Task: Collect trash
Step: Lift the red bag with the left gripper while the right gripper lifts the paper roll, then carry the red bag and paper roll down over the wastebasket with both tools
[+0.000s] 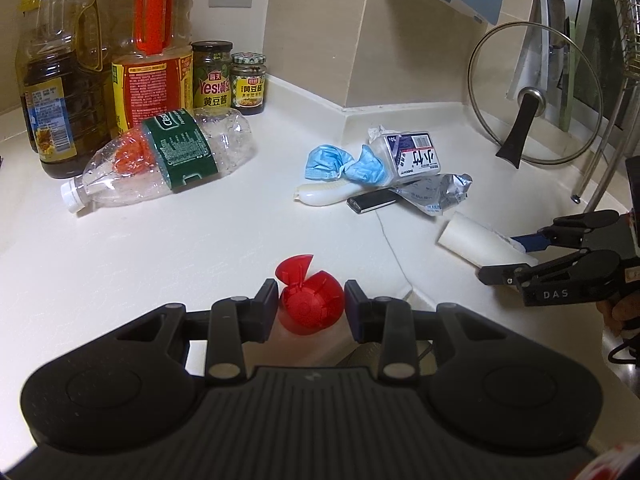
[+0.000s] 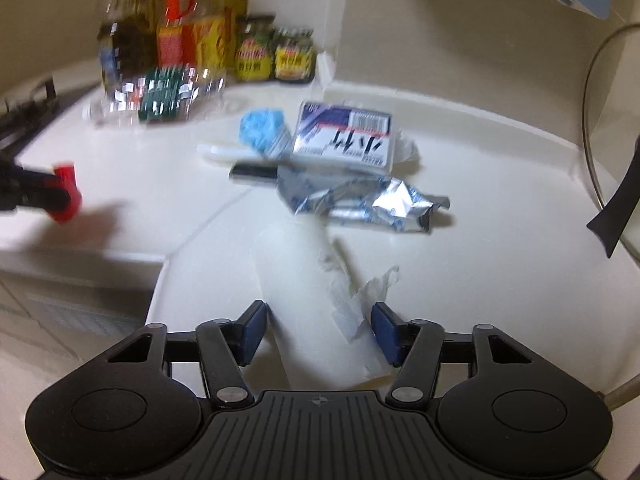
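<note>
Left wrist view, 9 to 3 o'clock: crushed plastic bottle [image 1: 160, 160] lies on its side on the worktop [image 1: 200, 248] at 10 o'clock, in front of the oil bottles [image 1: 60, 92] and sauce jars [image 1: 228, 76]. Left hand-held gripper [image 1: 311, 304] at 6 o'clock is pinching a red plastic piece [image 1: 310, 300], pads on both sides of it; looks held just over the worktop edge. At 1 o'clock the trash pile, all touching: blue mask [image 1: 340, 162], white box [image 1: 412, 154], white spoon-like piece [image 1: 324, 194], dark stick [image 1: 372, 202], foil wrapper [image 1: 436, 192]. White paper roll [image 1: 476, 240] lies at 3 o'clock with the right hand-held gripper [image 1: 516, 256] straddling its near end; glass lid [image 1: 536, 96] leans on the wall at 2 o'clock. Right wrist view: jaws part spread around the roll [image 2: 316, 300], left pad looks to touch, right pad shows a gap past the torn paper, so not clamped as far as I can tell. Progress, my read: early. One item in hand, one about to be gripped, bottle and whole pile untouched, no bin visible in either view. View differences: left view gives the full layout and both grippers sharp; right view is motion-blurred but alone shows the pad-to-roll gap, the torn paper strip, and a stove edge [image 2: 28, 112] at 9 o'clock. Red piece [image 2: 66, 194] shows there at 9 o'clock, smeared.
</note>
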Available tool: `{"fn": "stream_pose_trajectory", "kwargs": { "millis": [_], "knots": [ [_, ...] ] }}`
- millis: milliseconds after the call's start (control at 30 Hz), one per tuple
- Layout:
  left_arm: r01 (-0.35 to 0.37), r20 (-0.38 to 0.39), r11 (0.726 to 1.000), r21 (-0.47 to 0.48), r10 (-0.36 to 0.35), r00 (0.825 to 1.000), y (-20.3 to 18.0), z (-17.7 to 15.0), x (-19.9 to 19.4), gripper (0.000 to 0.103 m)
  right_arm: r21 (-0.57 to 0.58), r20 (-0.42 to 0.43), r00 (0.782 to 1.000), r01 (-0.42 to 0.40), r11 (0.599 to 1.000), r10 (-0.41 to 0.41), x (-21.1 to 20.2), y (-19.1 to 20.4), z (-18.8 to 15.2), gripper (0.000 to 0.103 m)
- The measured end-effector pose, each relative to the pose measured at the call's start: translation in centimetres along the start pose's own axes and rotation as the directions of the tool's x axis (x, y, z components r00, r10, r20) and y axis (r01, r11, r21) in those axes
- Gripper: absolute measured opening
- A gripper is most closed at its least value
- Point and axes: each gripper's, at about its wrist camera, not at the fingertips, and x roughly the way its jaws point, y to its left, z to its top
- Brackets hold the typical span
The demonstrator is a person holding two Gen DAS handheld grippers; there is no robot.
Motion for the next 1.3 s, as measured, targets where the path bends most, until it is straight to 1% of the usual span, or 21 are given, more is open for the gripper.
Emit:
{"fn": "stream_pose_trajectory", "kwargs": {
  "millis": [33, 100, 133, 233, 367, 567, 800, 967, 1133, 1300],
  "knots": [
    [0.003, 0.001, 1.0, 0.001, -0.003, 1.0, 0.2, -0.1, -0.1, 0.032, 0.004, -0.005, 1.0, -0.005, 1.0, 0.005, -0.1, 0.2, 0.0, 0.055],
    [0.011, 0.002, 1.0, 0.002, -0.011, 1.0, 0.4, -0.2, -0.4, 0.032, 0.009, 0.001, 1.0, 0.026, 1.0, -0.026, -0.2, 0.5, -0.1, 0.054],
    [0.015, 0.001, 1.0, 0.003, -0.015, 1.0, 0.6, -0.3, -0.4, 0.032, 0.018, 0.002, 1.0, 0.028, 0.999, -0.028, -0.3, 0.6, -0.1, 0.053],
    [0.031, 0.003, 1.0, 0.007, -0.031, 1.0, 0.9, -0.3, -0.7, 0.032, 0.07, 0.017, 0.999, 0.05, 0.996, -0.051, -0.9, 0.9, -0.3, 0.053],
    [0.052, -0.001, 0.998, 0.019, -0.052, 0.999, 1.3, -0.5, -1.0, 0.032, 0.114, 0.051, 0.995, 0.076, 0.991, -0.082, -2.6, 1.8, -0.3, 0.053],
    [0.097, 0.002, 0.994, 0.047, -0.098, 0.995, 1.8, -0.8, -2.0, 0.032, 0.173, 0.099, 0.99, 0.084, 0.981, -0.102, -5.7, 3.7, -0.3, 0.053],
    [0.164, 0.001, 0.983, 0.084, -0.165, 0.986, 2.7, -2.0, -4.3, 0.032, 0.258, 0.162, 0.981, 0.061, 0.964, -0.105, -10.1, 7.9, -1.1, 0.053],
    [0.214, -0.013, 0.971, 0.106, -0.214, 0.977, 3.6, -3.7, -6.2, 0.032, 0.317, 0.189, 0.978, 0.025, 0.948, -0.089, -12.6, 12.1, -2.4, 0.053],
    [0.252, -0.039, 0.96, 0.126, -0.249, 0.968, 4.4, -5.7, -8.0, 0.032, 0.363, 0.186, 0.981, -0.011, 0.932, -0.061, -13.5, 16.0, -3.8, 0.053],
    [0.262, -0.071, 0.959, 0.111, -0.255, 0.964, 5.4, -7.9, -9.1, 0.032, 0.403, 0.143, 0.99, -0.04, 0.914, -0.02, -12.7, 19.1, -5.6, 0.053]
  ]
}}
